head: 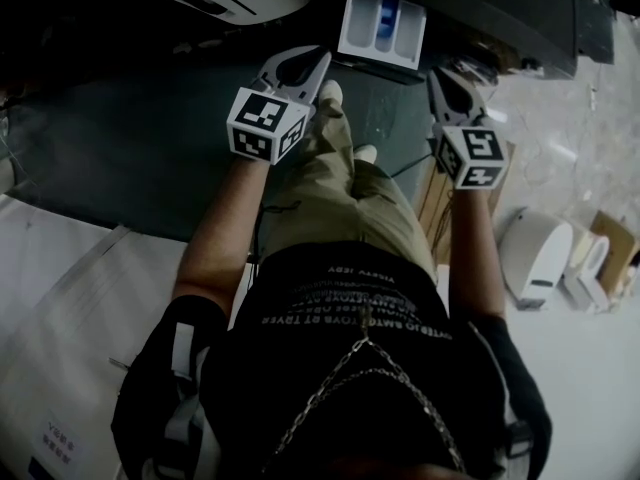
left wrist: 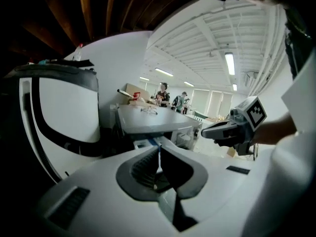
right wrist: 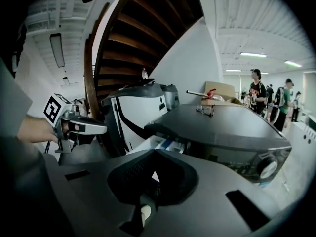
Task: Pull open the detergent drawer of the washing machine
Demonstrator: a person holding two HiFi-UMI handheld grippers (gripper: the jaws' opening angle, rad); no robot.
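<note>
Grey jaws of the left gripper [head: 305, 66] are pressed together on nothing, just short of the washing machine [head: 500, 18]. Its white detergent drawer [head: 380, 28] juts out open at the front's top edge, between both tools. Beside it, the right gripper [head: 448, 83] is likewise closed and empty.

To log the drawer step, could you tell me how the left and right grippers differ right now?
The left gripper sits left of the open drawer, angled rightward; the right gripper sits right of it, angled leftward. The left looks paler, the right darker. Both have jaws shut, holding nothing.
</note>
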